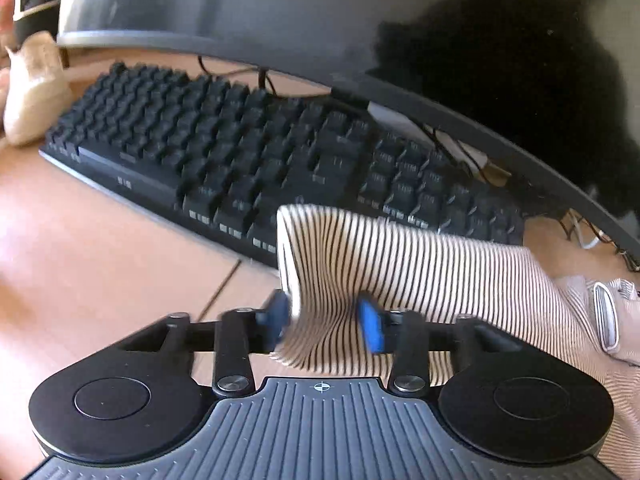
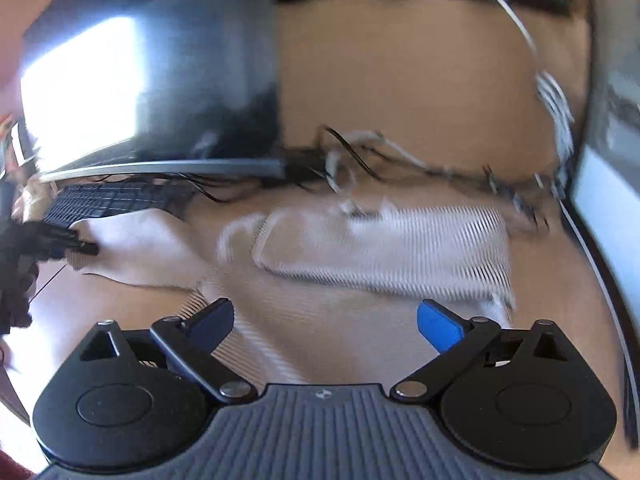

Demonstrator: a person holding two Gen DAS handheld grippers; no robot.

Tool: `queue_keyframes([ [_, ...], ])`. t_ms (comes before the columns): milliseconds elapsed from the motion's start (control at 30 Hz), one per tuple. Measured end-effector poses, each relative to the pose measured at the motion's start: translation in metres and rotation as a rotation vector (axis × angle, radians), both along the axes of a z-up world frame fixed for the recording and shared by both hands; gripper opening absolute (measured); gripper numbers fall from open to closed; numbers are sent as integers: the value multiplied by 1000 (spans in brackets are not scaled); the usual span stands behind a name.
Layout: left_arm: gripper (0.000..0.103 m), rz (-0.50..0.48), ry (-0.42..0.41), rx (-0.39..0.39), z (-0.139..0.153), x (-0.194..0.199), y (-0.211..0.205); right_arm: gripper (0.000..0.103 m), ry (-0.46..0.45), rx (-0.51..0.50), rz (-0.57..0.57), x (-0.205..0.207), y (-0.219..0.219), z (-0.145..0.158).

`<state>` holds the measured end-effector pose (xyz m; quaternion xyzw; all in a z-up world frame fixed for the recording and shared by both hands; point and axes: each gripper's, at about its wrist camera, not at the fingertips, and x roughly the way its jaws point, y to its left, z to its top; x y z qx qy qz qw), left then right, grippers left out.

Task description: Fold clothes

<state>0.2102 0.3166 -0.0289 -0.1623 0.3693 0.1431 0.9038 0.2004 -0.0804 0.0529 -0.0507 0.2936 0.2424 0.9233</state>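
Striped top (image 1: 400, 264) lies on the wooden surface (image 1: 100, 248), just in front of the black keyboard (image 1: 240, 152) and under the curved edge of the monitor (image 1: 280, 12). Fabric is cream w/ thin dark stripes running close together; looks like a light knit. One sleeve or edge is lifted off the surface, its cuff end rolled into a soft tube near the keyboard's front row, stripes bending where the cloth bunches. A white-rimmed opening, prob. the neckline (image 1: 606, 320), shows at far right of the left wrist view.

Left gripper (image 1: 326, 320): blue fingers (image 1: 370, 326) pinch a fold of that striped cloth, fabric gathered tight between the jaws and hanging down past them.

From the right wrist view the top (image 2: 384, 252) is spread across the surface, one part folded over into a flat band toward the right, the rest fanning toward the camera; picture is blurred so seams can't be told. On the left of that view, the other gripper's dark tip sits at the end of the cloth stretched toward the keyboard (image 2: 112, 200).

Right gripper (image 2: 326, 324): jaws spread wide, nothing between them, poised above the near part of the top, not touching it as far as I can tell. Tangle of cables (image 2: 360, 152) lies behind the top, beside the monitor (image 2: 160, 92).
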Motion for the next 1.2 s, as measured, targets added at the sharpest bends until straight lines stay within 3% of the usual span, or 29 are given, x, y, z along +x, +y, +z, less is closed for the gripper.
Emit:
queue_keyframes([
  [67, 5, -26, -34, -14, 17, -7, -4, 91, -66, -37, 58, -3, 20, 8],
  [133, 5, -59, -79, -43, 36, -16, -9, 81, -118, -63, 134, -7, 42, 14],
  [200, 5, -76, -117, -88, 55, -24, -13, 63, -154, -73, 227, -10, 69, 18],
  [300, 5, -125, -183, -195, 85, -34, -24, 63, -213, -64, 334, -18, 112, 24],
  [500, 5, -257, -253, -321, 129, -32, -59, 69, -325, -9, 455, -32, 175, 34],
  [567, 5, -298, -258, -362, 137, -25, -72, 69, -352, -1, 449, -31, 184, 33],
  [733, 5, -412, -246, -398, 149, -4, -117, 66, -351, 52, 306, -10, 176, 33],
  [800, 5, -462, -247, -405, 154, 9, -137, 37, -363, 54, 254, -3, 160, 36],
  [833, 5, -484, -251, -391, 156, 14, -147, 30, -359, 58, 224, 4, 148, 39],
  [867, 9, -506, -256, -376, 158, 19, -158, 17, -352, 64, 191, 11, 135, 42],
  [900, 13, -528, -260, -361, 159, 25, -168, 11, -331, 76, 163, 19, 122, 45],
  [967, 48, -560, -274, -373, 162, 33, -182, 8, -303, 92, 100, 33, 95, 50],
  [1000, 57, -577, -289, -382, 162, 36, -187, 7, -298, 93, 66, 40, 80, 52],
  [1033, 77, -594, -305, -390, 162, 38, -192, 7, -294, 93, 30, 47, 65, 53],
  [1067, 89, -600, -309, -363, 160, 39, -198, 7, -289, 94, -1, 53, 51, 55],
  [1200, 95, -622, -278, -192, 140, 40, -220, 6, -244, 116, -107, 79, 0, 60],
])
